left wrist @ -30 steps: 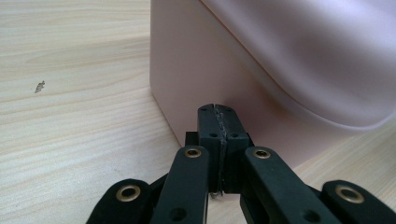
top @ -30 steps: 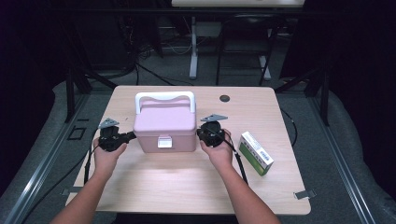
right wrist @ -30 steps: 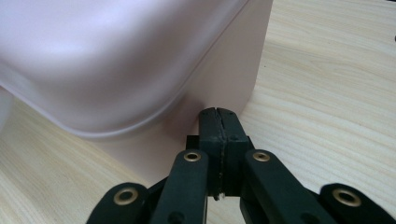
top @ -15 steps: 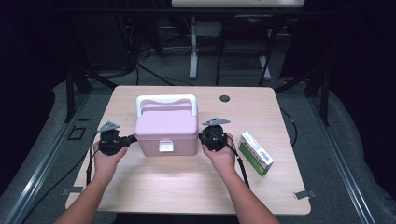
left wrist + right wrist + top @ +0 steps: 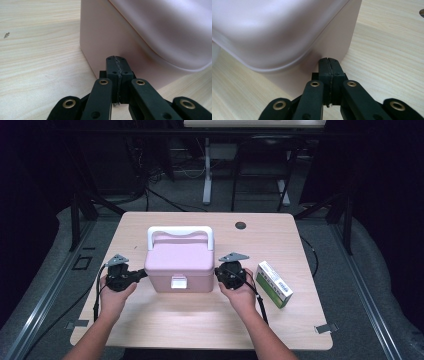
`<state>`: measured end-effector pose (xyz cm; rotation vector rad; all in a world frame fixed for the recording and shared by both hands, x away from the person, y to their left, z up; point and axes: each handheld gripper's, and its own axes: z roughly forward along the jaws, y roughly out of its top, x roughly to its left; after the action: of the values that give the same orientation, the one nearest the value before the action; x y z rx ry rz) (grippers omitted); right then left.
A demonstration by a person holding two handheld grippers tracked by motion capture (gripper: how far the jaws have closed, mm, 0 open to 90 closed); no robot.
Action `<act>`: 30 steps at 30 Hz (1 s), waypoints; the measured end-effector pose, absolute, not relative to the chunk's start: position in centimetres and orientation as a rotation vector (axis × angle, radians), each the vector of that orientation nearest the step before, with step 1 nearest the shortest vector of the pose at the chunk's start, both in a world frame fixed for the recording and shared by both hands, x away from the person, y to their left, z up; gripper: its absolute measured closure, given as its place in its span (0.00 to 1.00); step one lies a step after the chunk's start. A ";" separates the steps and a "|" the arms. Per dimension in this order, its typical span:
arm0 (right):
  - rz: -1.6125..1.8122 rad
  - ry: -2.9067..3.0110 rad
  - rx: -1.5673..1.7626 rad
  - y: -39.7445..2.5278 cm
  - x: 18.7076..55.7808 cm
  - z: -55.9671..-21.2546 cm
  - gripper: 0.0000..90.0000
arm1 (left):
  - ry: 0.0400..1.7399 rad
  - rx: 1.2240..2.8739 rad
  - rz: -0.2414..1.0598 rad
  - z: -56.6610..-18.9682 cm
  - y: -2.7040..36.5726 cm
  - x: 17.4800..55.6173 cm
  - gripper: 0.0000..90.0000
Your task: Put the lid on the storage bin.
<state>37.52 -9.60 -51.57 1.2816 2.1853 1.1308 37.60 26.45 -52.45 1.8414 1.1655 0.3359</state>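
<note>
Pink plastic box (image 5: 181,262) with a white handle (image 5: 180,232) stands at the centre of the wooden table (image 5: 150,320), lid down. The left gripper (image 5: 142,274) meets the box's left wall low down, jaws pressed together with nothing between them; in the left gripper view its tips (image 5: 117,60) touch the wall of the box (image 5: 107,37) under the lid's overhang. The right gripper (image 5: 217,272) mirrors it at the right wall, jaws likewise clenched empty, tips (image 5: 329,61) against the box (image 5: 332,42). A green-and-white carton (image 5: 274,283) lies just right of the right hand (image 5: 241,292). A dark round hole (image 5: 240,225) marks the table's far side.
</note>
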 end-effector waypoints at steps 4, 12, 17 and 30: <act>1.132 2.184 1.273 -9.8 36.8 -51.6 1.00 | 1.161 1.843 0.334 -52.5 26.3 37.1 1.00; 1.141 2.179 1.268 -10.5 35.4 -51.7 1.00 | 1.144 1.846 0.327 -52.5 25.8 35.9 1.00; 1.148 2.169 1.266 -10.8 34.4 -51.8 1.00 | 1.132 1.856 0.320 -52.5 25.5 35.3 1.00; 1.147 2.160 1.273 -11.8 32.6 -51.8 1.00 | 1.101 1.872 0.318 -52.5 24.6 33.7 1.00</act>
<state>32.63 -11.81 -51.82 1.2727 2.1605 1.1474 33.67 24.64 -52.53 1.8718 1.1014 0.3180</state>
